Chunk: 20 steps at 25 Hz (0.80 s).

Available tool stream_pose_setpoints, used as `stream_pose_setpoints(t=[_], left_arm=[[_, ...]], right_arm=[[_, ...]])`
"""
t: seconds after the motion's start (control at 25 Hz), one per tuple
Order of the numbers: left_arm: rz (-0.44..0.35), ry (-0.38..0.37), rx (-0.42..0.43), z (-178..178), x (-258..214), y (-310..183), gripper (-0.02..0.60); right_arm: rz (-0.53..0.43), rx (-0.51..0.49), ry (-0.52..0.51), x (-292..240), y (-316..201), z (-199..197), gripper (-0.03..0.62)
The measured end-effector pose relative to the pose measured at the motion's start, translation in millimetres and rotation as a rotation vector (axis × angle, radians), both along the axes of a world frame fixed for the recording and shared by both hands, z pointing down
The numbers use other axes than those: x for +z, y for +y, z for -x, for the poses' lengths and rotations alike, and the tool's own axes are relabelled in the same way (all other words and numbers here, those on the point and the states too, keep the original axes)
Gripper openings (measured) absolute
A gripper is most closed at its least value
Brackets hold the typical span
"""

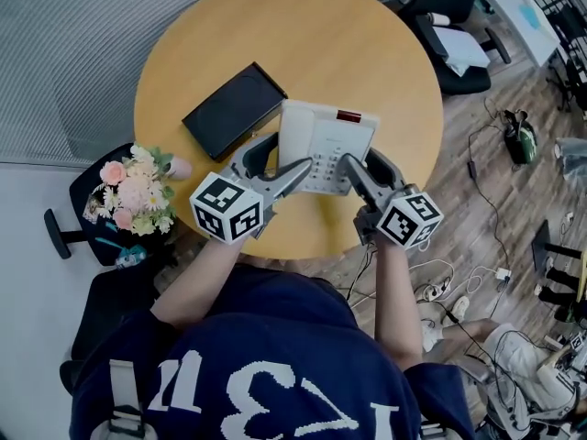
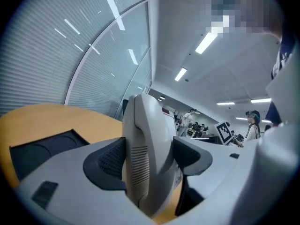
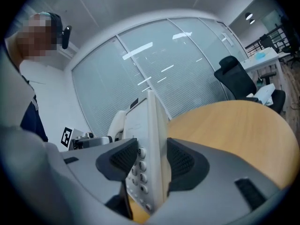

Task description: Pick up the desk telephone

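Two pinches hold the phone (image 1: 326, 136): your left gripper (image 1: 292, 152) clamps its handset side, your right gripper (image 1: 361, 157) its keypad side. It sits between them, over the table (image 1: 275, 35).

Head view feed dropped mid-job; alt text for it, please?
Both tools clamp the white desk telephone, the left tool on its handset side, the right tool on its keypad side. A flat black box lies beside it on the round table.

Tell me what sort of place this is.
Most likely an office: a desk telephone on a round wooden table, a black swivel chair nearby, and glass partition walls under strip ceiling lights.
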<state>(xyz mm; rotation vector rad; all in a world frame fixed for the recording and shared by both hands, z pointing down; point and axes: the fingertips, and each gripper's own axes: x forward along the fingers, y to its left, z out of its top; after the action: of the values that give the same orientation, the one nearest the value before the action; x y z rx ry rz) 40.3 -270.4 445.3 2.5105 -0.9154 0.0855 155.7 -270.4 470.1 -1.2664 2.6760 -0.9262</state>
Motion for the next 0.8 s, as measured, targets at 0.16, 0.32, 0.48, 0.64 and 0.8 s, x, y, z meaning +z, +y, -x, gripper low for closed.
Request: stream_pose_setpoints(t=[0.16, 0.32, 0.48, 0.64, 0.8], left_arm=[[-0.096, 0.004, 0.003, -4, -47, -6, 0.324], [-0.194, 0.019, -0.006, -4, -89, -7, 0.324], [-0.267, 0.033, -0.011, -1, -121, -4, 0.324], [-0.303, 0.032, -0.018, 1, -139, 0, 0.324], [-0.313, 0.037, -0.016, 4, -144, -1, 0.323]], right_arm=[[-0.117, 0.010, 0.017, -50, -8, -4, 0.213], [-0.222, 0.015, 0.026, -94, -11, -5, 0.213], [-0.291, 0.024, 0.014, -125, -9, -2, 0.211], [-0.316, 0.028, -0.006, -140, -6, 0, 0.210], [-0.334, 0.023, 0.006, -147, -6, 3, 0.209]])
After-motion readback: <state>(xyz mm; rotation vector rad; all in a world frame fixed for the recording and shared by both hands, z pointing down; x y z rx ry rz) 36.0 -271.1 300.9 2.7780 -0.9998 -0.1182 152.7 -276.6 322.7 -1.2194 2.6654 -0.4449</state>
